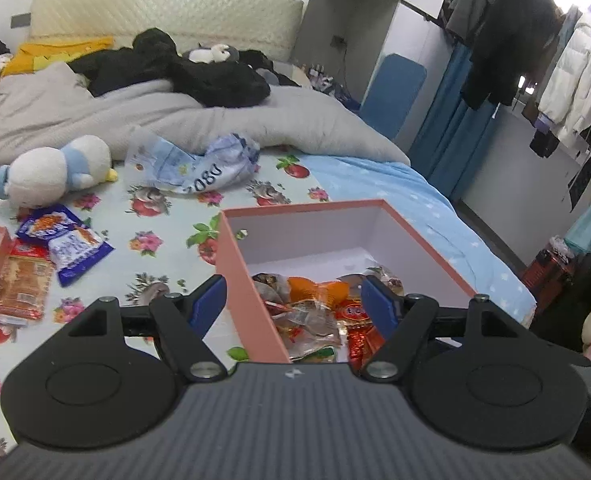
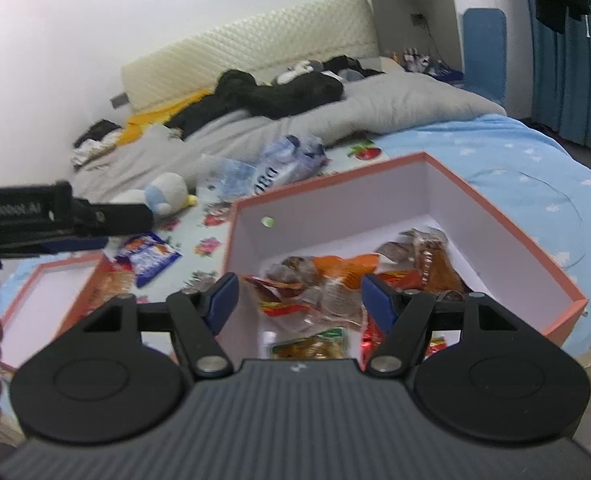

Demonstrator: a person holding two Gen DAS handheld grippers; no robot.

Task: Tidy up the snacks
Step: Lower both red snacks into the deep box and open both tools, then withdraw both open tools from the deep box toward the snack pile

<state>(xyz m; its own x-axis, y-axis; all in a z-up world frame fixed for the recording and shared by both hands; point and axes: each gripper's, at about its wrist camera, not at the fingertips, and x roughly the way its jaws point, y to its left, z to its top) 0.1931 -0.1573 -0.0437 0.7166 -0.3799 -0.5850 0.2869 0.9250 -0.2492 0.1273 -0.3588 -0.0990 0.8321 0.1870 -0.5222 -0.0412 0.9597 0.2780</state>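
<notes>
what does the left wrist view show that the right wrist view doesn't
Only the left wrist view shows the rack of hanging coats at far right and the red suitcase on the floor. Only the right wrist view shows the left gripper from outside, reaching in from the left edge, and the full near corner of the pink box. Both show the box's snack packets, the blue packets on the floral sheet, the penguin plush, and open grippers.
</notes>
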